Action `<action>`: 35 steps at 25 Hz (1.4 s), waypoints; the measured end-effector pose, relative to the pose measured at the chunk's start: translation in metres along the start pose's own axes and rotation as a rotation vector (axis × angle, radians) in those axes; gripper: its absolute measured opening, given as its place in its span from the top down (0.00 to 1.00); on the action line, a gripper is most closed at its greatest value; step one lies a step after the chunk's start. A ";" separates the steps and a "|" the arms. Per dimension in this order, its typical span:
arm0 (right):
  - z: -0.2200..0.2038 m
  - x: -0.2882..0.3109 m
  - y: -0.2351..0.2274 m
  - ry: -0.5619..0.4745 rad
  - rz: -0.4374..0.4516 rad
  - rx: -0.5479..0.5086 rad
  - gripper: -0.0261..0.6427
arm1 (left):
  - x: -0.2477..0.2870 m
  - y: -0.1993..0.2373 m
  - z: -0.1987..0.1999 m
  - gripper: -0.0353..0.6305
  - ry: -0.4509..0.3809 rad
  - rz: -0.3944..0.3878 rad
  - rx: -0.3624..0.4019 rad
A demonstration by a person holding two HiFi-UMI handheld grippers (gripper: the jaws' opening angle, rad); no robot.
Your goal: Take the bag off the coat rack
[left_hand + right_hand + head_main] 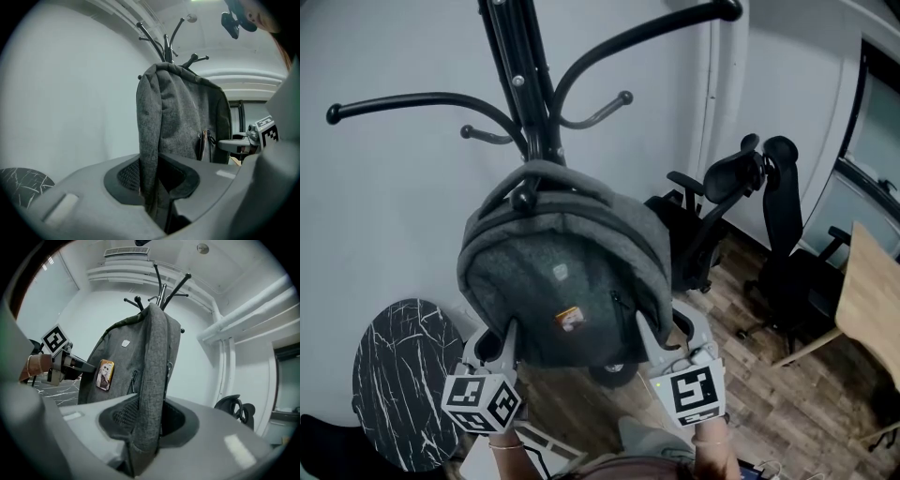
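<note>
So the grey bag [558, 281] is hanging mid-frame off the black coat rack [520, 84], right against the pole. The left gripper [154, 187] is pinching the bag's lower left edge, with the fabric squeezed between its pads. The right gripper [145, 423] is clamped on the lower right edge the same way. A marble-look round table [403, 375] sits lower left, and office chairs [769, 234] are off to the right.

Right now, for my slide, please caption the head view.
Left gripper and right gripper clamp the grey backpack hanging on the coat rack.
</note>
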State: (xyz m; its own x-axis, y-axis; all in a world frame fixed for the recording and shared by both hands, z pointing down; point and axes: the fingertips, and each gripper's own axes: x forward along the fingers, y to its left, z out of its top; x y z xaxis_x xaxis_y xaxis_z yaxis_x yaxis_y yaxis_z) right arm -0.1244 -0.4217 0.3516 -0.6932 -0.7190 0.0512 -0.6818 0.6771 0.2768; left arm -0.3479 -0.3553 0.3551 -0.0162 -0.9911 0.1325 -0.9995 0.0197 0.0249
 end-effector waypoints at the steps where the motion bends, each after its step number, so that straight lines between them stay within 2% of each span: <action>1: 0.002 -0.001 0.001 -0.003 -0.003 -0.007 0.79 | -0.001 -0.001 0.001 0.82 -0.003 0.003 0.002; 7: 0.012 -0.011 0.006 -0.026 -0.017 -0.036 0.80 | -0.011 -0.004 0.004 0.83 -0.010 0.006 0.008; 35: 0.040 -0.068 0.027 -0.064 -0.088 -0.041 0.80 | -0.067 -0.022 0.025 0.84 -0.060 -0.035 0.057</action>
State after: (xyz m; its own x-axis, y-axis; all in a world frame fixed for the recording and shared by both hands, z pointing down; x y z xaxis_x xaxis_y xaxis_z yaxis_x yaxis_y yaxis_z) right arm -0.1054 -0.3485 0.3176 -0.6455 -0.7629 -0.0363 -0.7316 0.6039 0.3163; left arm -0.3257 -0.2924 0.3207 0.0186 -0.9972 0.0729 -0.9994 -0.0207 -0.0286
